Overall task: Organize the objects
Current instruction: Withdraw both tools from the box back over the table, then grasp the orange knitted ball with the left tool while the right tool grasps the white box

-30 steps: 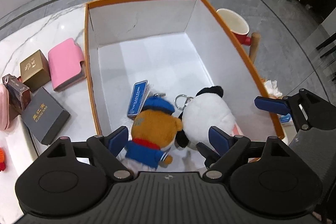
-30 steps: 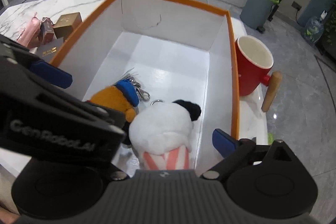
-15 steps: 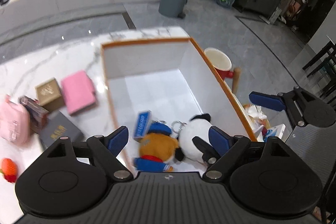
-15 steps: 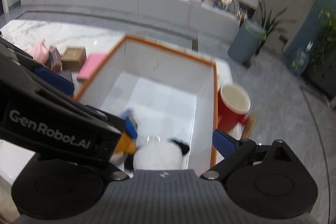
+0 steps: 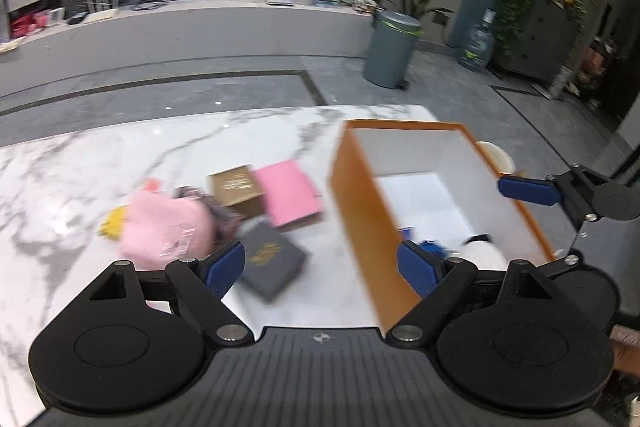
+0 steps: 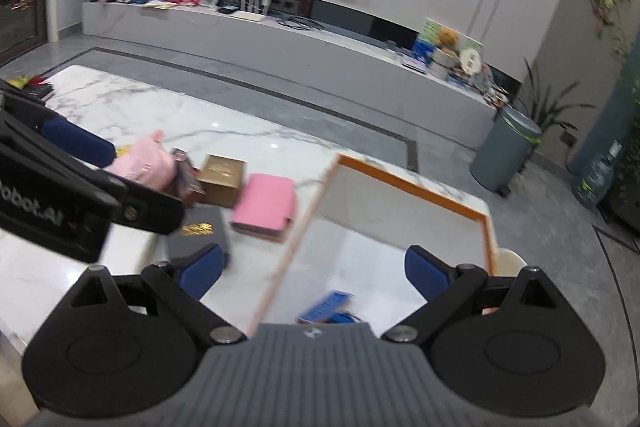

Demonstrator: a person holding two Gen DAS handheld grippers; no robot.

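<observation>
We had both grippers up off the orange box [image 5: 362,223], empty. L gripper [image 5: 320,263] jaws spread wide w/ nothing between; R gripper [image 6: 312,267] same, pads apart, nothing pinched. Box sat at the R end of the marble table [image 5: 120,163], open top, prob the collection bin. Already inside: white plush [image 5: 482,251] and blue-capped toy [image 5: 434,247] at the near end, plus a blue tag [image 6: 326,305]; rest of the floor bare.

Loose items were clustered L of the box, so we judged these next: pink wallet [image 5: 290,193] just beside the box wall, gold box [image 5: 236,189] touching it, dark grey box [image 5: 274,261] nearest us, pink plush [image 5: 162,227] further L w/ smth small and patterned behind it, too blurred to ID. Items packed tight, so pad clearance looked poor. Cup [image 6: 508,261] stood beyond the box's far R wall. Bin [image 5: 390,49] on the floor, irrelevant.
</observation>
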